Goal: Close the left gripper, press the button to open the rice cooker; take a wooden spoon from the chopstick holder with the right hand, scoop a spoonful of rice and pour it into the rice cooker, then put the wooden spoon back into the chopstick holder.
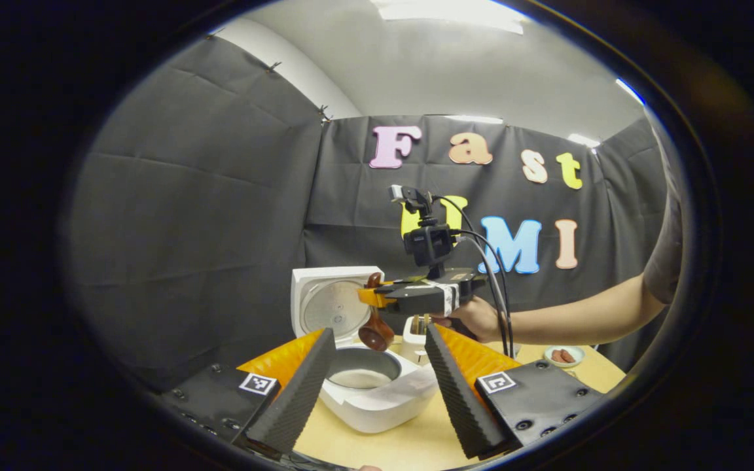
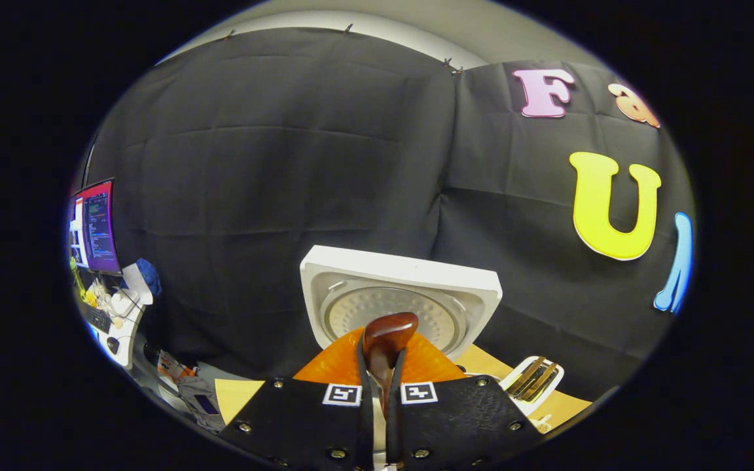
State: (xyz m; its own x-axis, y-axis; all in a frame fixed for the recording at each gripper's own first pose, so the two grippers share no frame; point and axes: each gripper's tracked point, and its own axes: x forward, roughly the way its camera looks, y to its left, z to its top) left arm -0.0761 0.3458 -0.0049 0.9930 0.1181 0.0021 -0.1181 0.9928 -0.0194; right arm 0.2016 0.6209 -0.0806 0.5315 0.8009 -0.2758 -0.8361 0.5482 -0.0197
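Note:
The white rice cooker (image 1: 377, 409) stands with its lid (image 1: 334, 304) up, and pale rice lies in the inner pot (image 1: 359, 378). My left gripper (image 1: 378, 333) is open, with its fingers spread on either side of the pot and nothing between them. My right gripper (image 1: 377, 297), held by a hand, is shut on the brown wooden spoon (image 1: 376, 332). The spoon hangs bowl-down just above the pot's far rim. In the right gripper view the spoon (image 2: 387, 333) stands pinched in my right gripper (image 2: 382, 356), in front of the lid (image 2: 403, 301). The white chopstick holder (image 1: 415, 335) stands behind the cooker.
The chopstick holder (image 2: 534, 379) with several utensils sits at the lower right of the right gripper view. A small dish (image 1: 563, 355) with reddish pieces rests on the wooden table (image 1: 410, 445) to the right. A person's arm (image 1: 580, 317) reaches in from the right. A monitor (image 2: 92, 226) glows far left.

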